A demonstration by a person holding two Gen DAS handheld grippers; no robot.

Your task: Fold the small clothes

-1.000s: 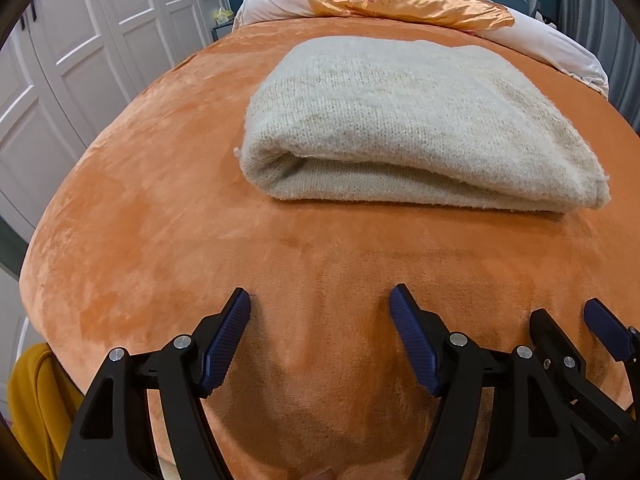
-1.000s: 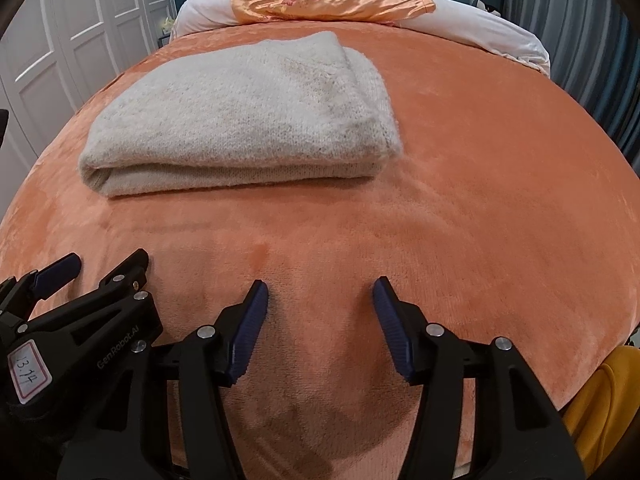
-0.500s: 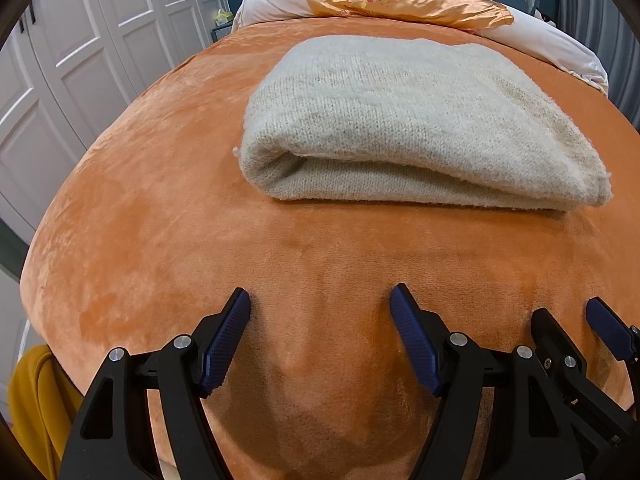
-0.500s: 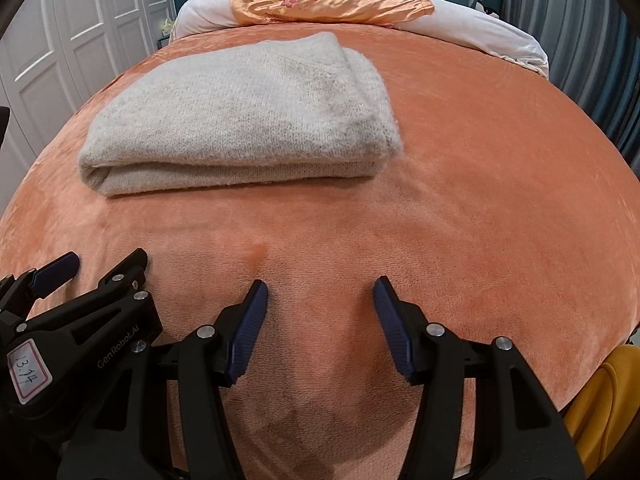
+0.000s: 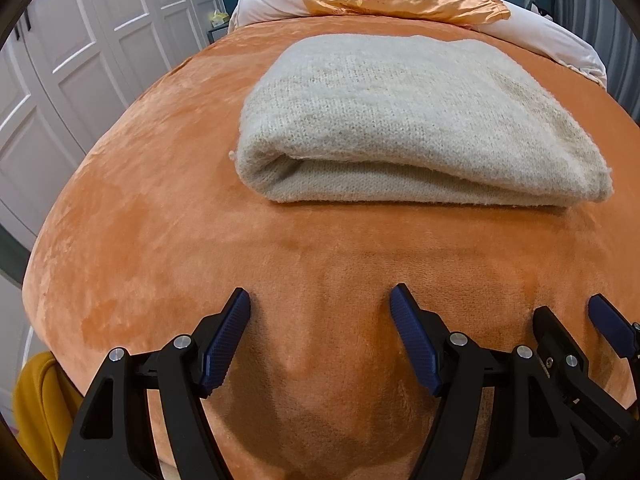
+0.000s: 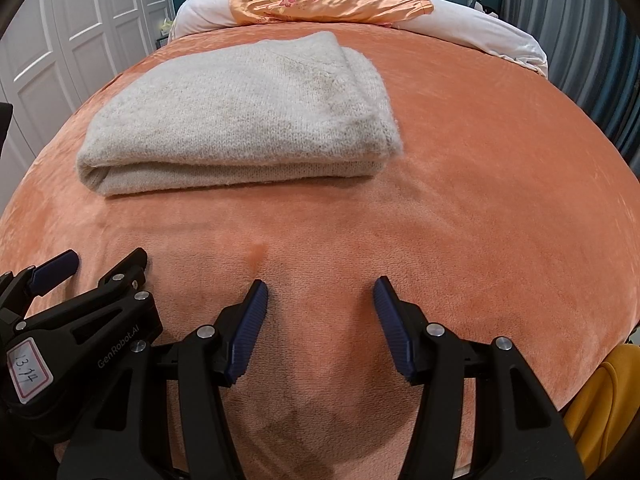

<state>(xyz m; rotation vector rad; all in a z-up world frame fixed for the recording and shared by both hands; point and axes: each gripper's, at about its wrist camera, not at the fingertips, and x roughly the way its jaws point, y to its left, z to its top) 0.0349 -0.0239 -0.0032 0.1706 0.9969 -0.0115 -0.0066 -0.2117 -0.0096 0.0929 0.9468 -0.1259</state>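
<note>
- The sweater [image 5: 416, 120] is shown in the upper centre and upper right of the left wrist view, lying folded on the orange blanket [image 5: 160, 240]; in the right wrist view the sweater [image 6: 240, 116] is placed in the upper left and centre.
- The long axis of the folded sweater is seen to run across both frames, left to right, with the stacked layers turned toward the cameras and the rounded fold at the left end.
- The left gripper [image 5: 320, 312] is shown at the bottom of its frame, directly below the sweater's left half; its jaws are spread wide and nothing is held between them.
- The right gripper [image 6: 318, 298] is shown at the bottom centre of its frame, below the sweater's right end; its jaws are likewise spread and nothing is held.
- Both grippers are set low over bare blanket, side by side and well apart from the sweater, with their fingers pointed toward its near edge; in each view the other gripper is caught at the lower corner.
- Neither gripper is clearly nearer; the left one is judged to be better lined up with the rounded fold, the right one with the far right end.
- The fold is judged to be largely done; any further fold would be expected to bring one short end across the long axis.
- A pillow [image 6: 480, 28] with a floral cover [image 6: 328, 0] is shown at the top of the frame, beyond the sweater.
</note>
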